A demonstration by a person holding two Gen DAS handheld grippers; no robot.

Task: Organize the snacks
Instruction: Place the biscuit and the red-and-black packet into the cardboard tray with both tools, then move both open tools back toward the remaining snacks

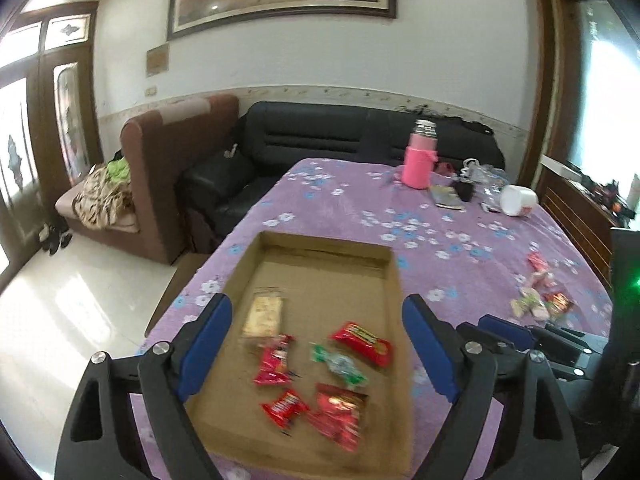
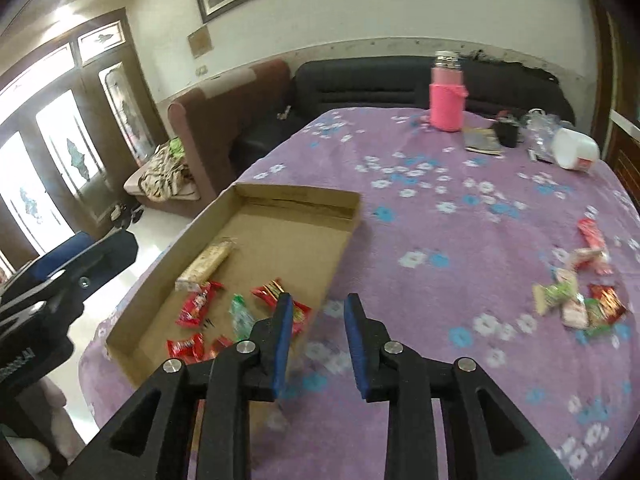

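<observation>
A shallow cardboard box (image 1: 328, 246) (image 2: 296, 196) lies on the purple flowered tablecloth (image 1: 440, 216) near the table's left edge. Inside it are a beige bar (image 1: 264, 316) (image 2: 206, 264), several red packets (image 1: 362, 342) (image 2: 198, 308) and a green sweet (image 1: 340, 364) (image 2: 240, 316). My left gripper (image 1: 318, 300) hangs over the box, open wide, with nothing between its blue pads. My right gripper (image 2: 319, 300) is open a little and empty, just right of the box's near right wall. A heap of loose snacks (image 1: 536, 300) (image 2: 576, 300) lies on the cloth to the right.
At the far end of the table stand a pink bottle (image 1: 418, 160) (image 2: 446, 96), a dark cup (image 2: 508, 132), a booklet (image 2: 482, 140) and a tipped white jar (image 1: 518, 200) (image 2: 576, 154). Beyond are a black sofa (image 1: 340, 132) and a brown one (image 1: 160, 176).
</observation>
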